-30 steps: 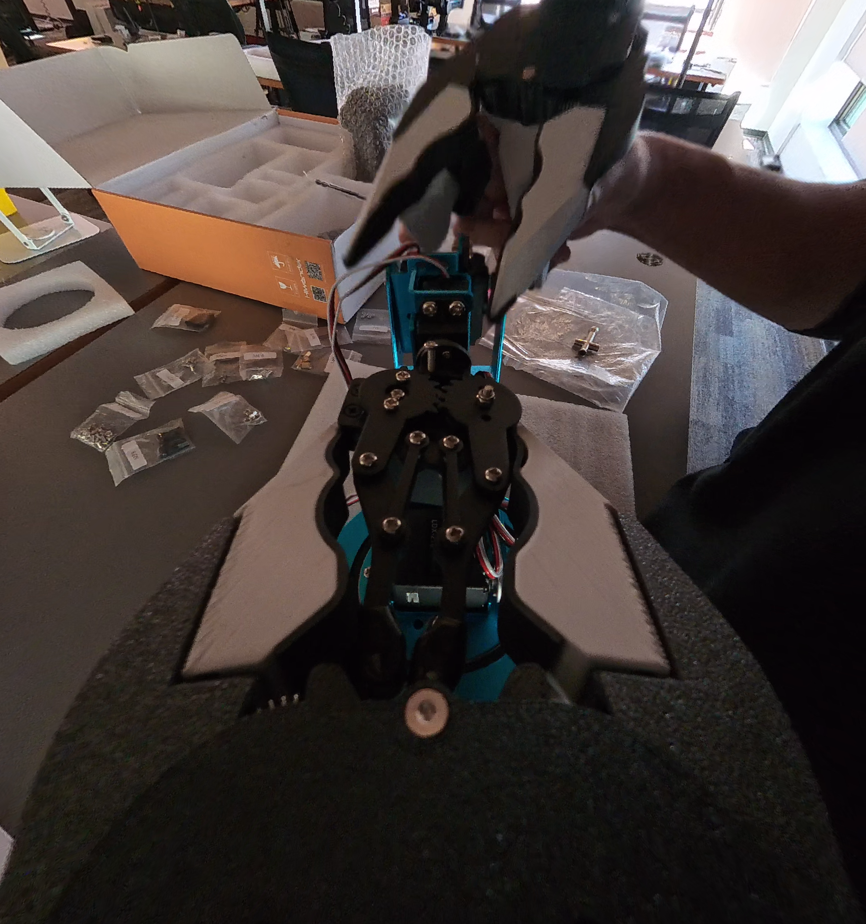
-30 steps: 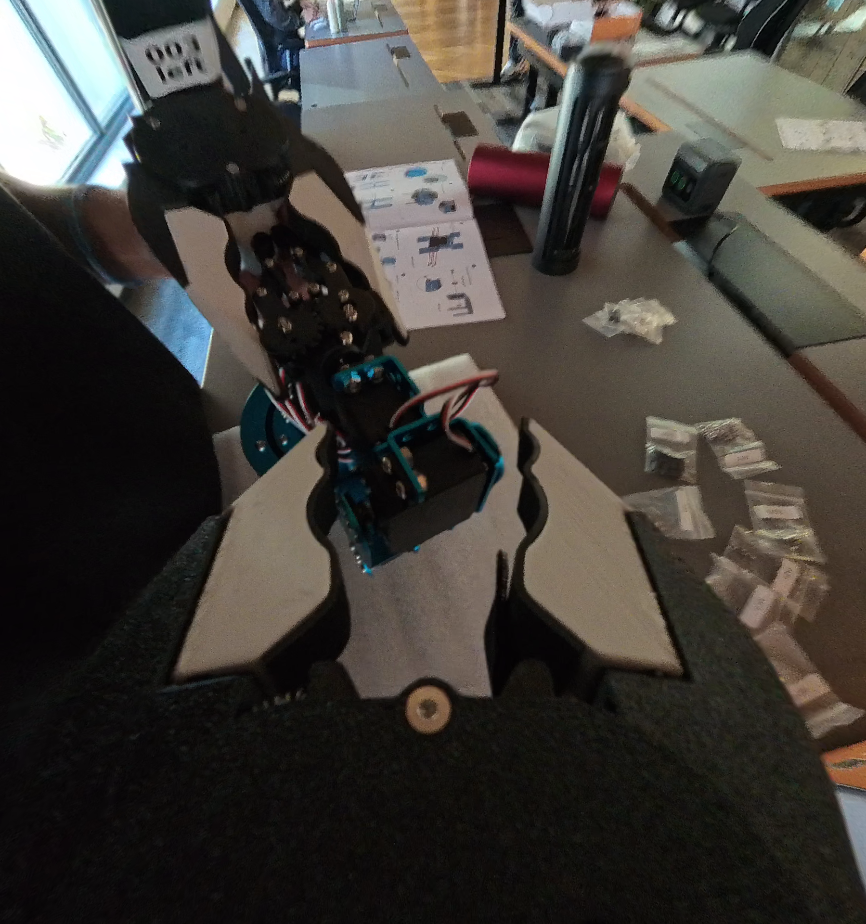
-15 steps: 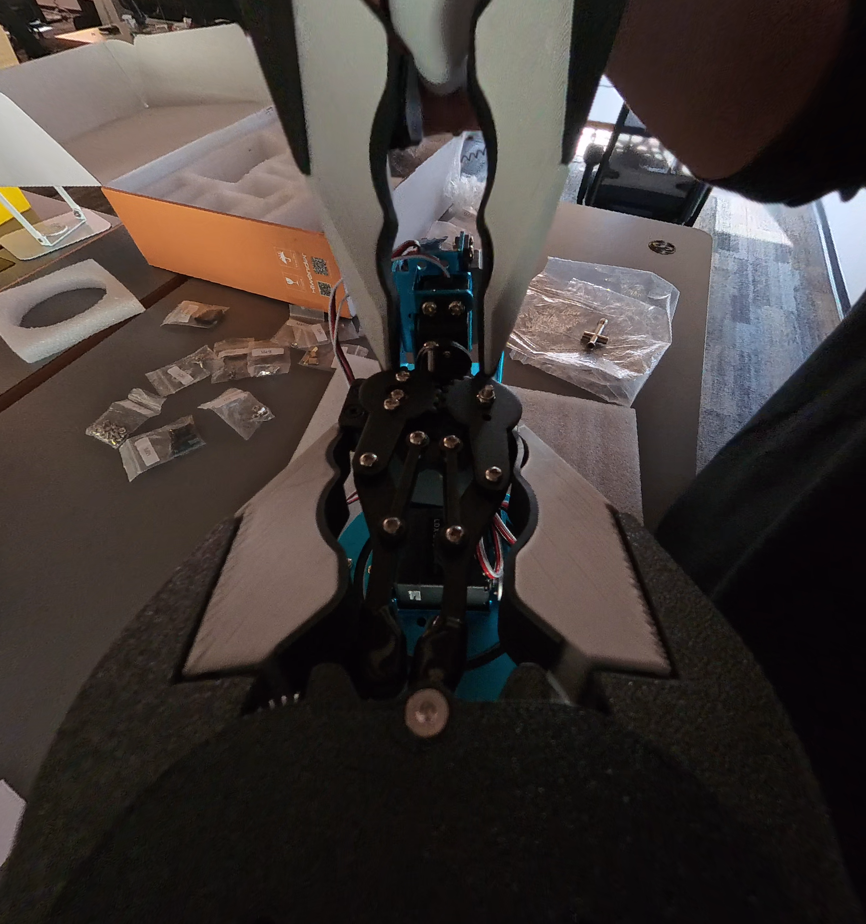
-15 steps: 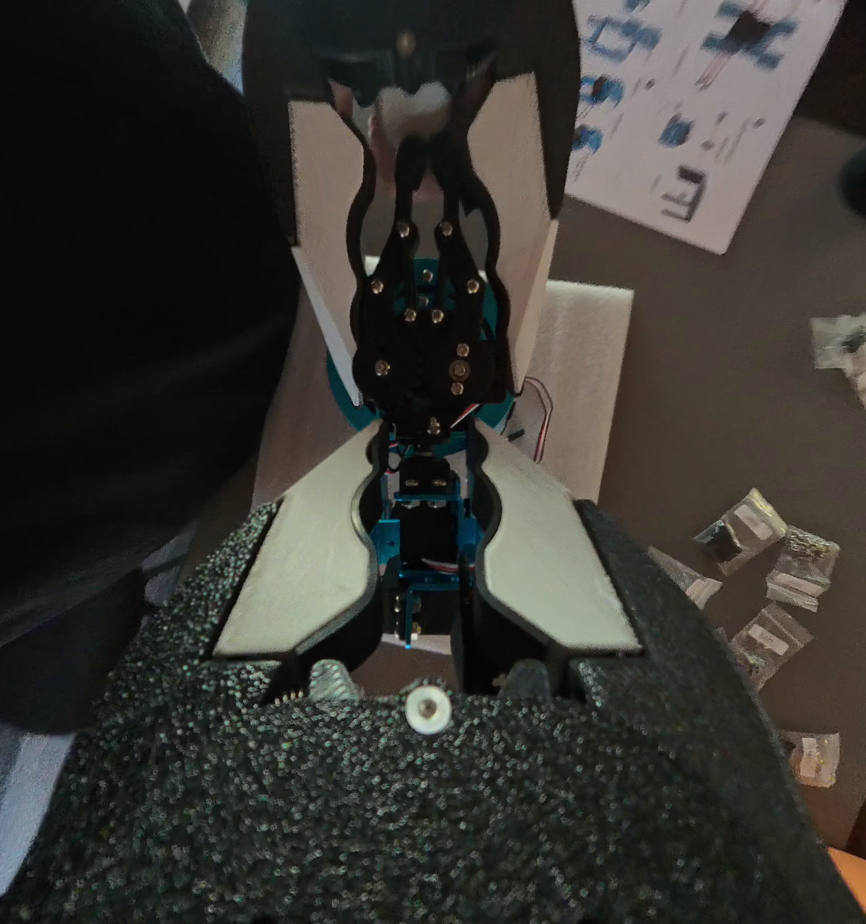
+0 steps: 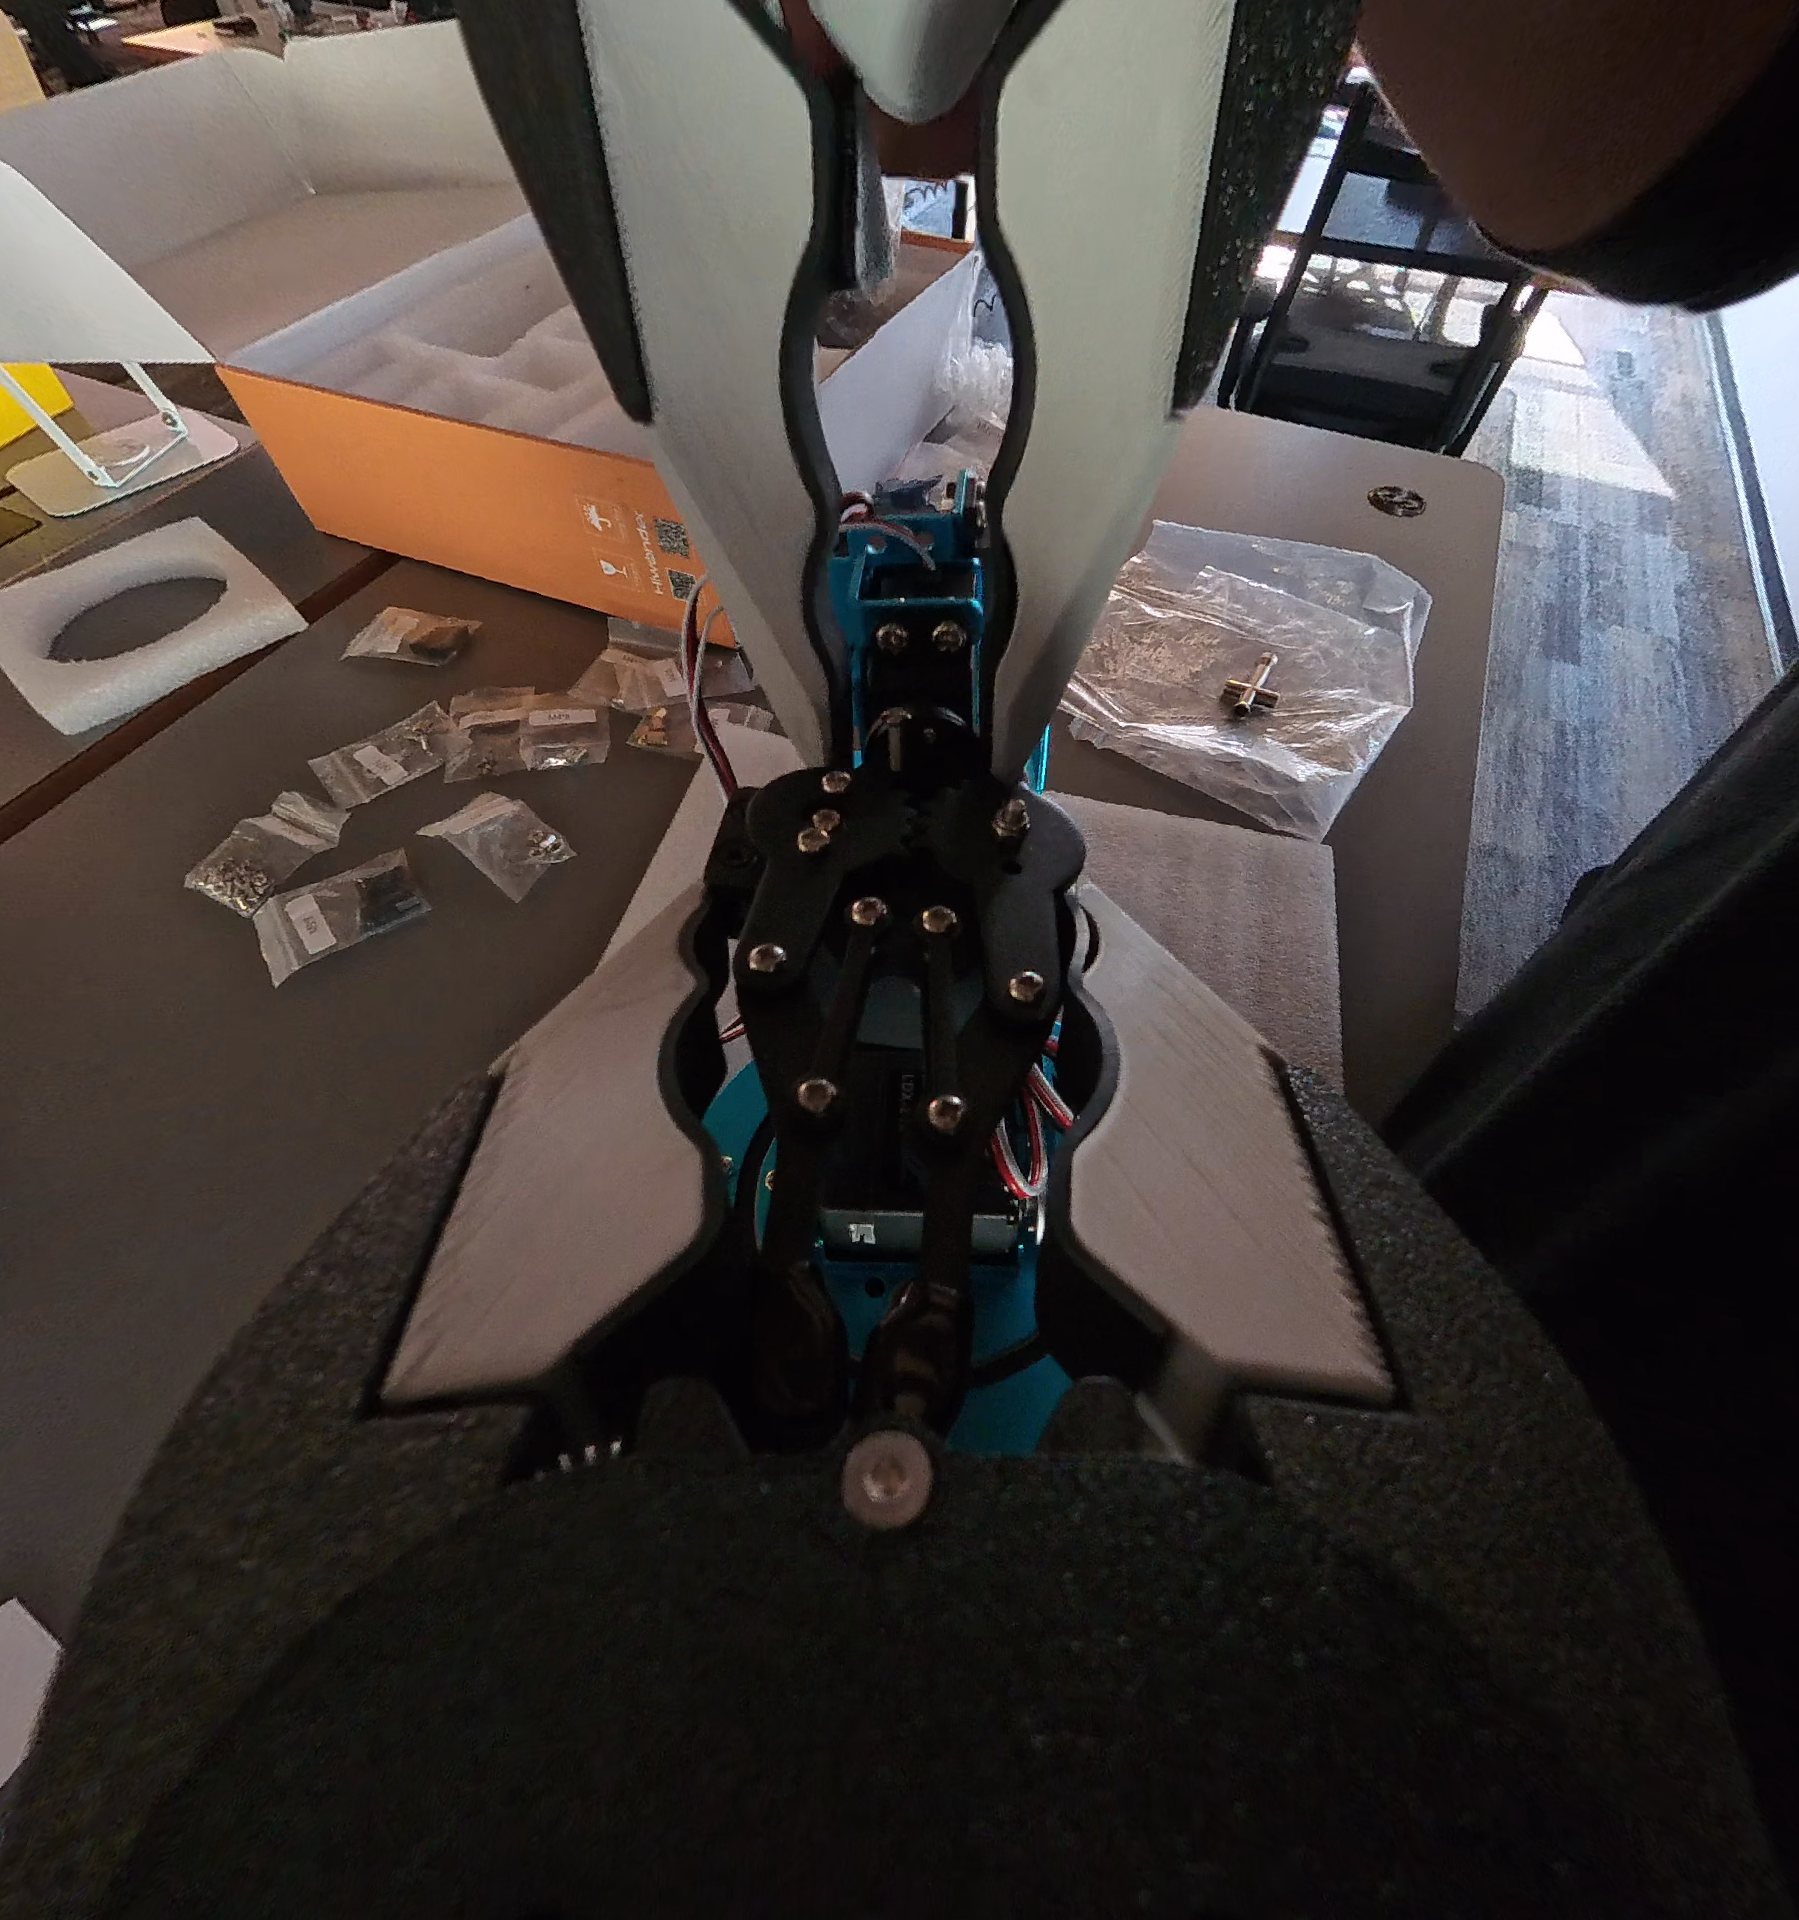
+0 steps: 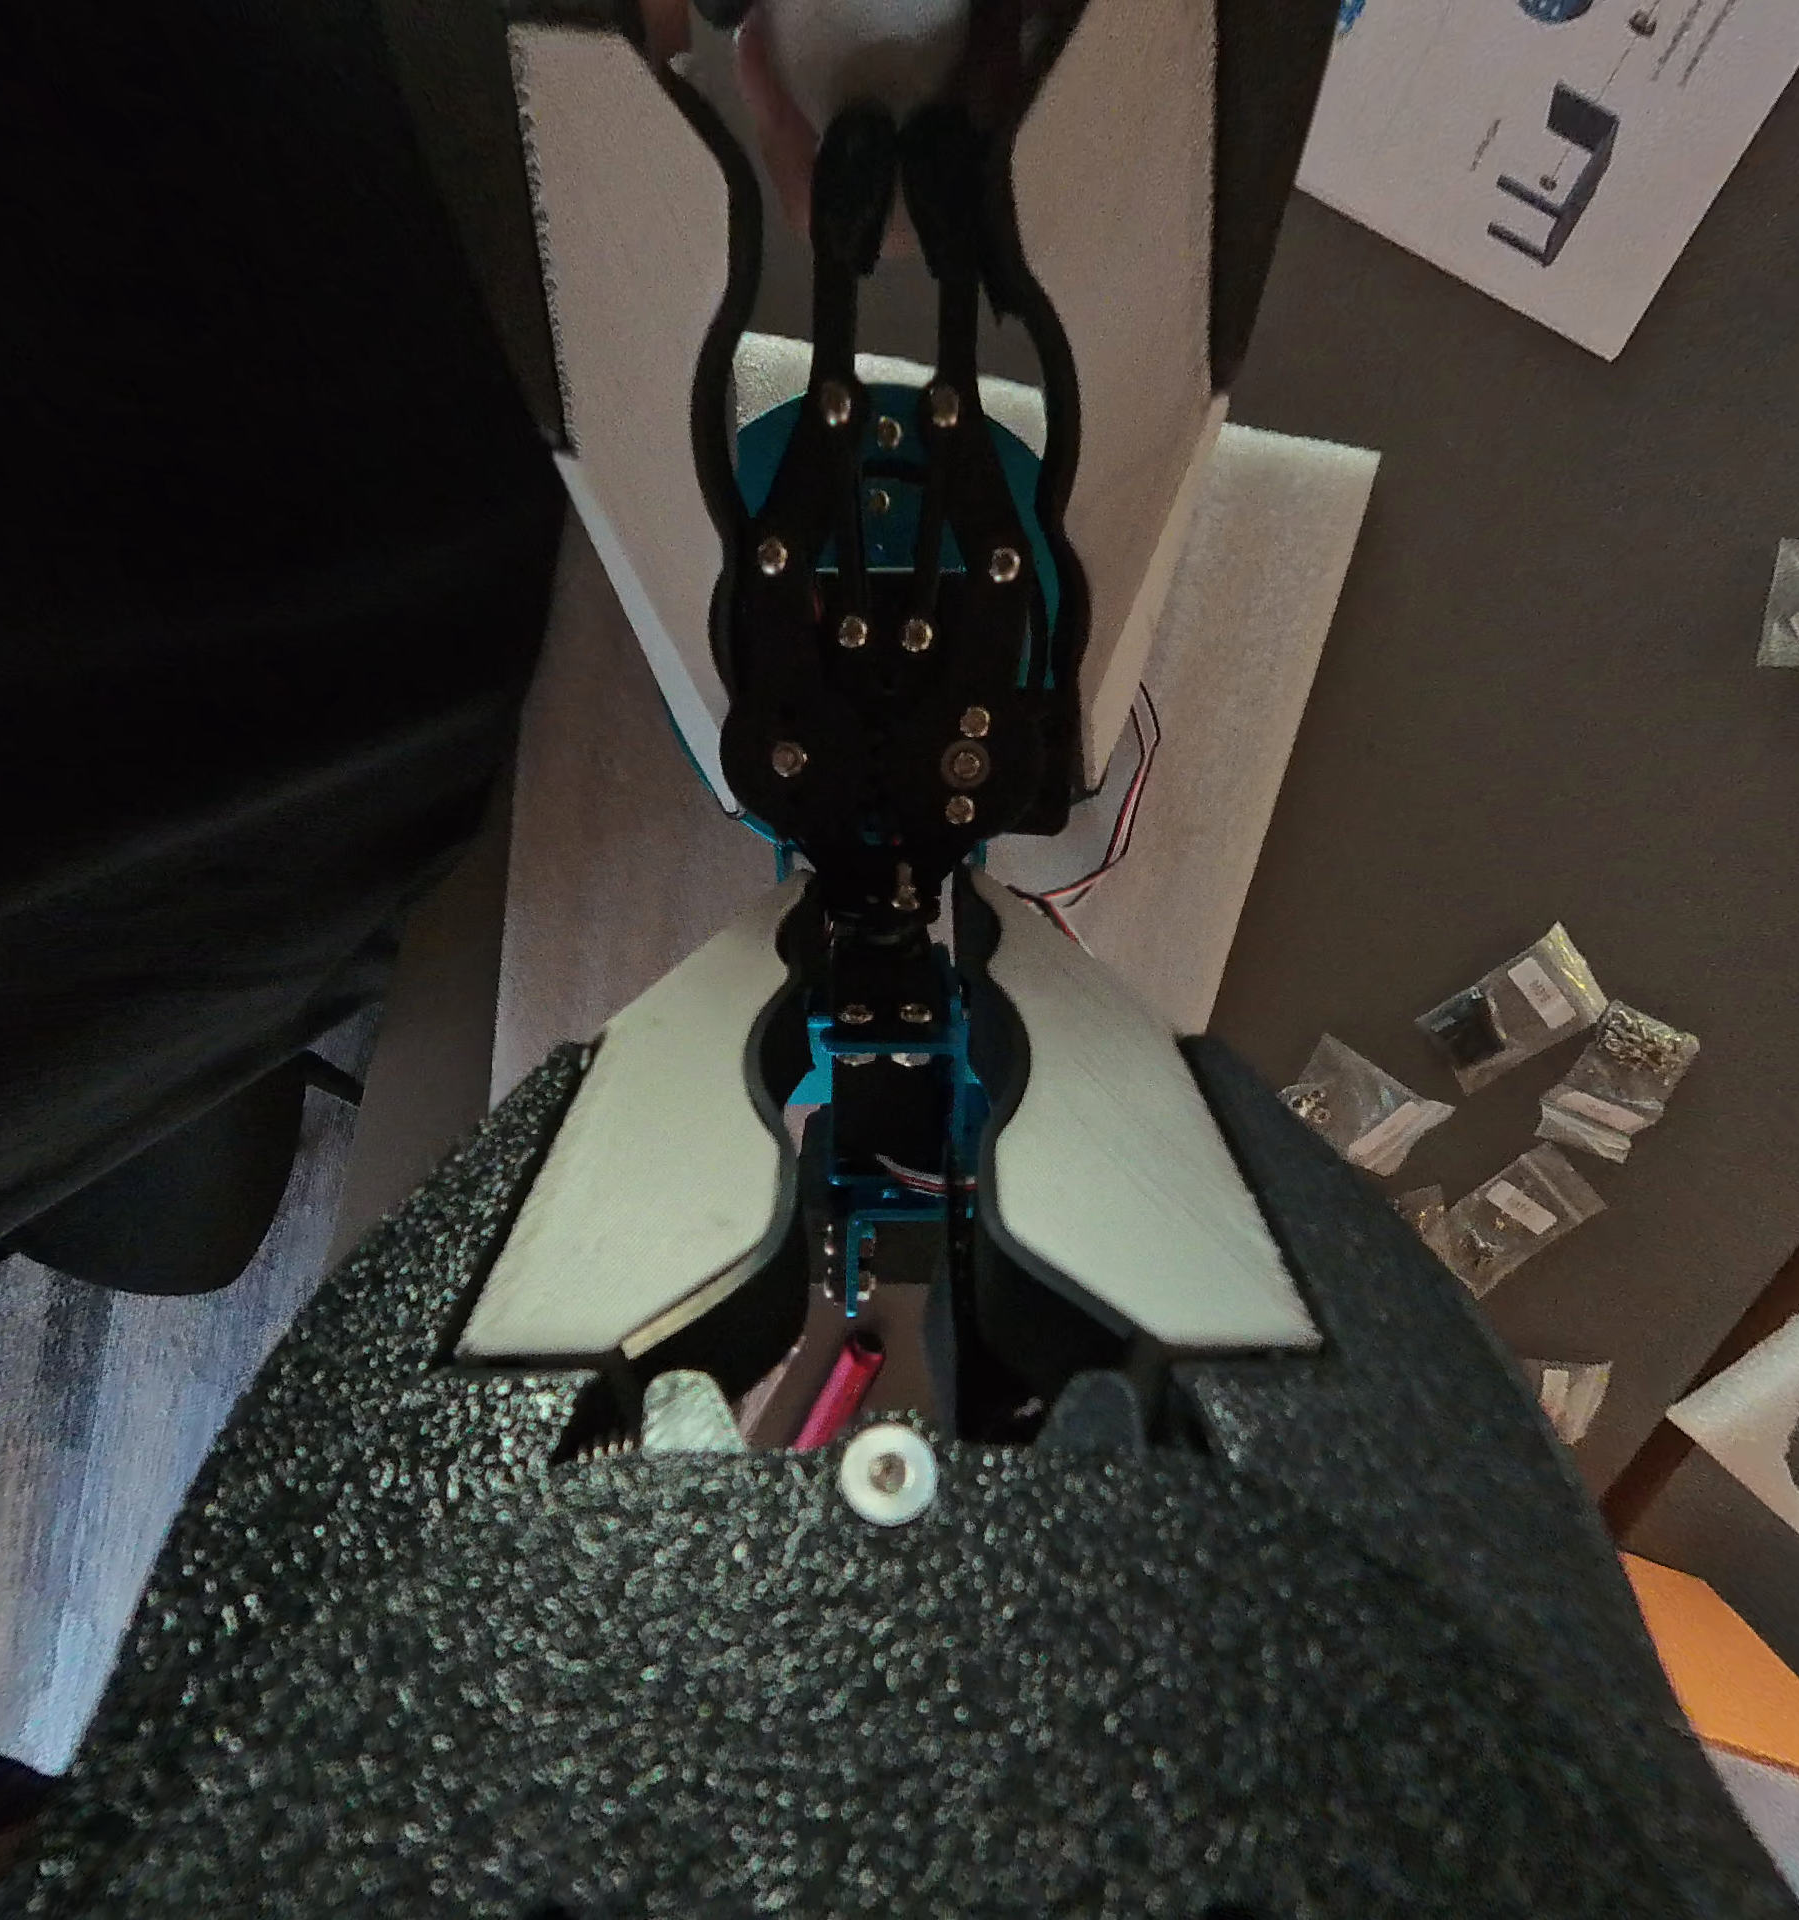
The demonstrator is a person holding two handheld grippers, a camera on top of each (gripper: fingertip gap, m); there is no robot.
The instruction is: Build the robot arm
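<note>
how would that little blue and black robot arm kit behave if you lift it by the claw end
The small robot arm would probably fold at its joints, since it is built of linked black plates and blue brackets. Its red and white wires hang loose and may snag. The metal parts suggest it is fairly heavy for its size.

Dim indoors, daylight from far windows; fisheye warp at edges, foreground dark, slight blur.

Left gripper (image 5: pixel 900 904); right gripper (image 6: pixel 879 904); both clamped
</note>
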